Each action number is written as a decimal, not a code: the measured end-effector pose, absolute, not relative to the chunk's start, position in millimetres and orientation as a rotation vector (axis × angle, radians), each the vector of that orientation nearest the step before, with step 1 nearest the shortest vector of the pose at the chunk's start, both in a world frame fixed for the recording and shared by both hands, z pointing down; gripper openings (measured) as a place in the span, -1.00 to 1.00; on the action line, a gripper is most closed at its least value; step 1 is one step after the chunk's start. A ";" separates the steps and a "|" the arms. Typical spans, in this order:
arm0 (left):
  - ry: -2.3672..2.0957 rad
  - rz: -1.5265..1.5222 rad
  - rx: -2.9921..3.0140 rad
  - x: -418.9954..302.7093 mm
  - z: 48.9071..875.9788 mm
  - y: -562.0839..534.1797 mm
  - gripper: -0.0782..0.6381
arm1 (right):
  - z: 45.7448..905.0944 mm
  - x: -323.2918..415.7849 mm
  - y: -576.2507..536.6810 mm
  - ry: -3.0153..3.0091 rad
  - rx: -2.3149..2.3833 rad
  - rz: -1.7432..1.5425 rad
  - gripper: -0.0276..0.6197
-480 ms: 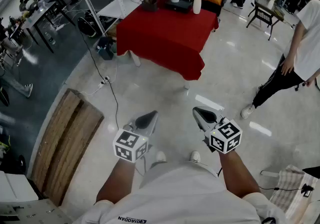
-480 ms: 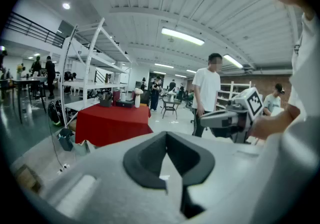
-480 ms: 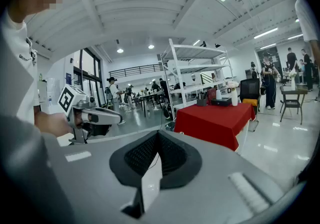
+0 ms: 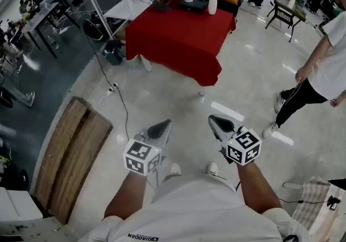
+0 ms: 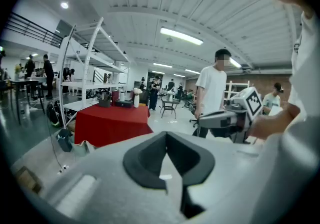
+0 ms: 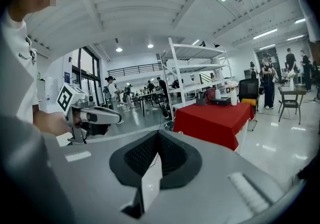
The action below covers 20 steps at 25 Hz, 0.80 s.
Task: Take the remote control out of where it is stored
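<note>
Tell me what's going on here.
A person stands on a shiny floor with a gripper in each hand, held out in front. The left gripper and the right gripper both have their jaws together, with nothing between them. A red-clothed table stands some way ahead, carrying a white vase and some dark items; no remote control can be made out from here. A bystander stands off to the right. Nothing is being handled yet.
</note>
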<state>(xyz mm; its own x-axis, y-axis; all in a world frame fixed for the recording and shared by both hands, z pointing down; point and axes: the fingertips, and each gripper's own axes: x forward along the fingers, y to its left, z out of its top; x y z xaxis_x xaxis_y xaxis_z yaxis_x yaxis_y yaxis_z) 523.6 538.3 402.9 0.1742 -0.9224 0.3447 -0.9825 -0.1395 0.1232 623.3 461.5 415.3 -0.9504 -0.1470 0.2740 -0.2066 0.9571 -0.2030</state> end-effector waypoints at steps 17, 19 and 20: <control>-1.779 0.280 2.156 488.3 411.7 552.1 -0.78 | 421.1 593.8 479.1 -2.899 0.333 0.406 -0.90; -1.783 0.273 2.155 478.7 410.0 556.8 -0.78 | 425.7 589.3 480.3 -2.882 0.360 0.423 -0.90; -1.785 0.272 2.154 473.6 409.9 559.7 -0.78 | 428.1 586.8 481.3 -2.875 0.373 0.428 -0.90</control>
<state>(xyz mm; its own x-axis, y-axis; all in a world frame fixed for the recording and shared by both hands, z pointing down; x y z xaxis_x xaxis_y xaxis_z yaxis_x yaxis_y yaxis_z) 473.6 559.7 409.9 0.1967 -0.9155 0.3509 -0.9785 -0.1608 0.1291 586.8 481.3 428.1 -0.9457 -0.2165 0.2424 -0.2777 0.9258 -0.2567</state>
